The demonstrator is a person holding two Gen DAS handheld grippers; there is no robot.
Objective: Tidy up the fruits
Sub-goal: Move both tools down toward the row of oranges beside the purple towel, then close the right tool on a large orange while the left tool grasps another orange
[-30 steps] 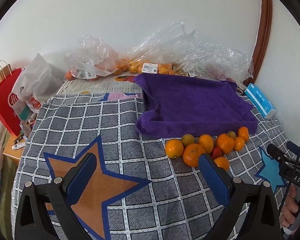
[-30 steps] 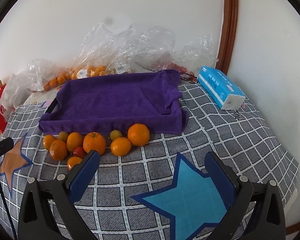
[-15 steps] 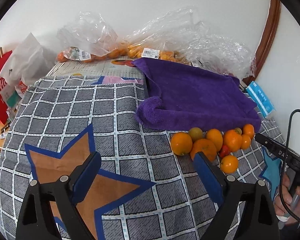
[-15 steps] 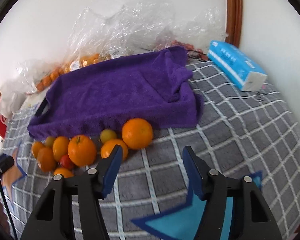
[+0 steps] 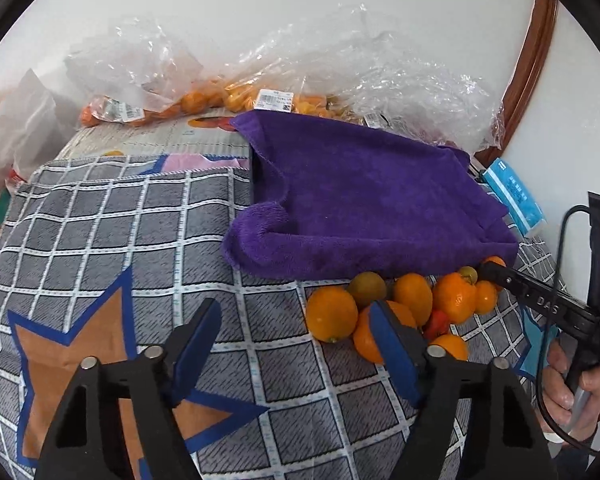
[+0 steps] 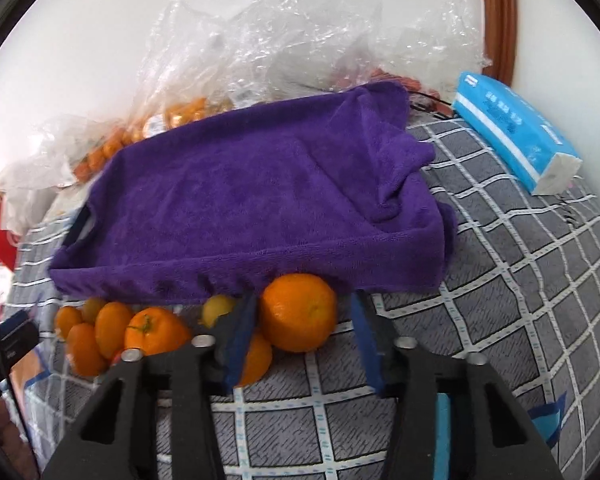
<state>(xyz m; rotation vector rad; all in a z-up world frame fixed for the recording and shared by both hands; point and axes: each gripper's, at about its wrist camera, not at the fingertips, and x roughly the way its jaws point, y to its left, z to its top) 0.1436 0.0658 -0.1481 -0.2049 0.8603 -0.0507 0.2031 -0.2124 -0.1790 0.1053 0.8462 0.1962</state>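
The checked cloth on the surface (image 5: 112,232) lies bare to the left of the purple towel (image 5: 364,196), a wide way in. Along the towel's near edge a cluster of oranges (image 5: 404,308) blocks the approach, pieces touching one another. The right gripper (image 6: 304,332), its jaws closing, has the largest orange (image 6: 298,312) between its fingers, the towel's edge just behind. Crinkled plastic bags (image 6: 300,36) wall off the far side; a blue tissue pack (image 6: 512,124) stands at the right, with open cloth before it.
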